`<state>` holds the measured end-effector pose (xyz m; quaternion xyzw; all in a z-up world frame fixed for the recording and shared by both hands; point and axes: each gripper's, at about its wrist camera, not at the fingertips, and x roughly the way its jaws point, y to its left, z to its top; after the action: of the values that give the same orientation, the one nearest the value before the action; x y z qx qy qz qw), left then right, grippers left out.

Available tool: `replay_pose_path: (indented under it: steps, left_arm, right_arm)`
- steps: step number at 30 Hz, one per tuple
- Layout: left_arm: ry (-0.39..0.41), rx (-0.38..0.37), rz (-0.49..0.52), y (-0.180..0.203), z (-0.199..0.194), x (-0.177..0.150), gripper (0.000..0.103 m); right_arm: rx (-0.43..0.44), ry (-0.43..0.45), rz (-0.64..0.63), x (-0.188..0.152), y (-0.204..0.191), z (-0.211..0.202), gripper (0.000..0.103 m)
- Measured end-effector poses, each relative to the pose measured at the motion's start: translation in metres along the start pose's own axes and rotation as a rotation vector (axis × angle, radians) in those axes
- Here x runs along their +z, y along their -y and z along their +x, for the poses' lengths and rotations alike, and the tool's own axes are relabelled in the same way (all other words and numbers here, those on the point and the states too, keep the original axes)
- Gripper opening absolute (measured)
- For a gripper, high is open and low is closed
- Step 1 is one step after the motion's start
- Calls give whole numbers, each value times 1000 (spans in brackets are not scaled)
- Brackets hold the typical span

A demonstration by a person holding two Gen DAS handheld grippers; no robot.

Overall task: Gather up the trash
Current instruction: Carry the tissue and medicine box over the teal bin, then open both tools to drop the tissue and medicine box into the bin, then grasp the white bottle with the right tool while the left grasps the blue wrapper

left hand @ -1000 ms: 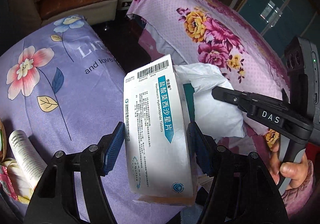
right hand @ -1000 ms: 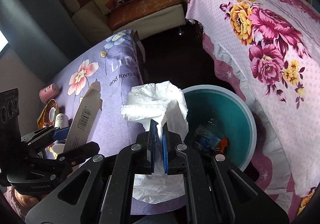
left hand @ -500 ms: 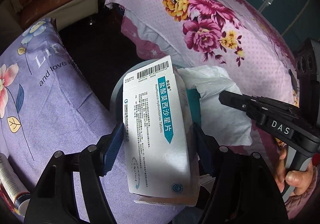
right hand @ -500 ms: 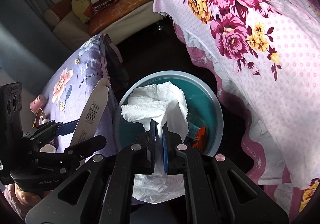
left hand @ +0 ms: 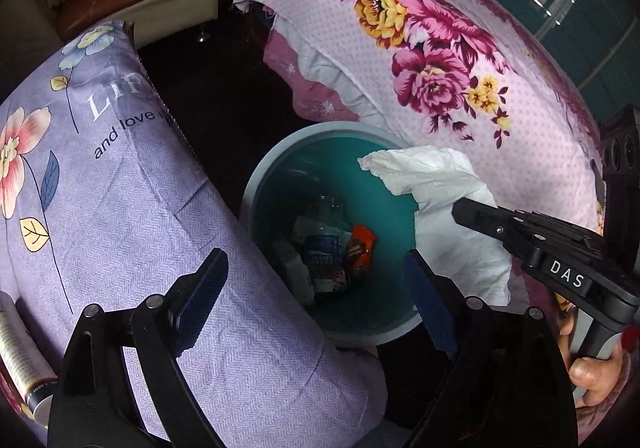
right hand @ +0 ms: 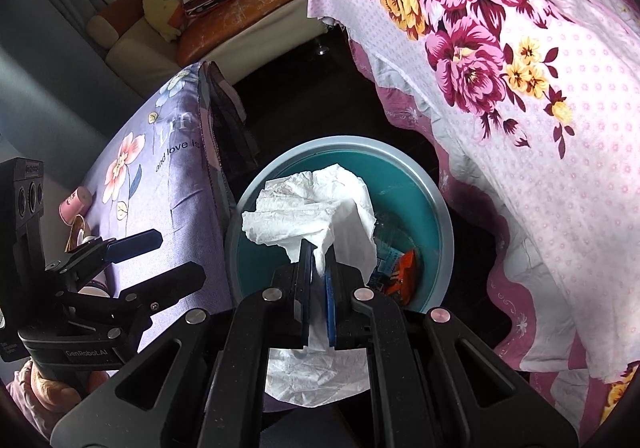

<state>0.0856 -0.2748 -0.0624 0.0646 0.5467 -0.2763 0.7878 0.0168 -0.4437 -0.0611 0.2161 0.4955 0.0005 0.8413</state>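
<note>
floral bedding both sides, teal bin (left hand: 256,183) between. my left jaws (left hand: 316,302) just opened wide, nothing between. right jaws (right hand: 318,268) clenched on tissue (right hand: 316,203) over bin; soft, light, pinched mid-fold.

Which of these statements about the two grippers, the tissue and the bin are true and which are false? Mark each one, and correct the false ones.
1. The right gripper is shut on the white tissue. True.
2. The left gripper holds a medicine box. False: its jaws stand open with nothing between them; they have just been opening.
3. The teal bin is empty. False: a plastic bottle and an orange wrapper lie inside.
4. The tissue hangs above the bin's opening. True.
5. The bin stands on the purple cloth. False: it stands on the dark floor beside it.
</note>
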Motion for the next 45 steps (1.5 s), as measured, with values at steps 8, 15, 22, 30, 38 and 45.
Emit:
replay_pose_path:
  steps: [8, 15, 22, 30, 38, 45]
  left_arm:
    - [17, 44, -17, -12, -6, -11, 90]
    - [19, 65, -15, -21, -12, -19, 90]
    - [29, 48, -46, -34, -22, -27, 90]
    - [55, 51, -94, -59, -44, -38, 91]
    - [78, 46, -145, -85, -59, -49, 94]
    - [108, 17, -167, -94, -74, -58, 94]
  right_arm:
    - [-17, -33, -3, 0, -6, 12, 6]
    - [-20, -75, 13, 0, -11, 25, 10]
    - [-39, -82, -4, 1, -23, 27, 47]
    - [-34, -107, 1, 3, -40, 30, 75]
    - [-67, -138, 2, -2, -57, 32, 77]
    - [-95, -115, -27, -2, -74, 15, 77]
